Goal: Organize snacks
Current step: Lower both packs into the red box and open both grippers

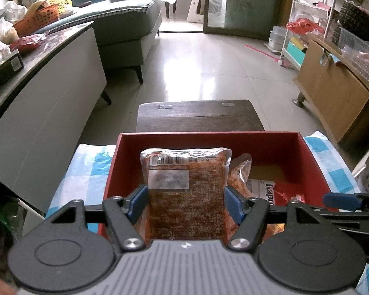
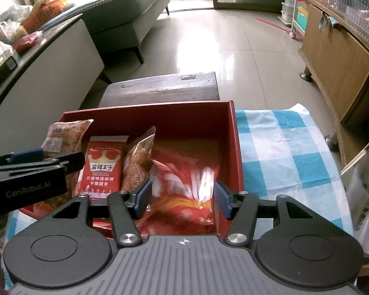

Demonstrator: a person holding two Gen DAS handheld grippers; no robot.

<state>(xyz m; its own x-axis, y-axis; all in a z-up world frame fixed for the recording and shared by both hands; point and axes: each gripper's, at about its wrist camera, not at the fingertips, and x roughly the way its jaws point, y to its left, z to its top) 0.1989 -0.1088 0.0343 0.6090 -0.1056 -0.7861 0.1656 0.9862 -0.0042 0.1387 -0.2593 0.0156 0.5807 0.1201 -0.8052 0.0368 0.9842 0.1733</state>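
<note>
Gripping a brown packet (image 1: pixel 187 196) upright, long axis vertical, the left tongs (image 1: pixel 185 202) held it lower centre of frame, over the red box (image 1: pixel 209 142). The right tongs (image 2: pixel 182 196) straddled a red bag (image 2: pixel 182 184); contact unclear.

4 snack pkts (image 2: pixel 103 164), 1 red box (image 2: pixel 160 115), 2 grippers (image 2: pixel 182 196).

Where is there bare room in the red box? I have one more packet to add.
The far right corner of the red box, between its back wall and the shiny red bag, shows bare floor. The left half is crowded with upright packets, including the crown packet and the clear packet in the left gripper.
</note>
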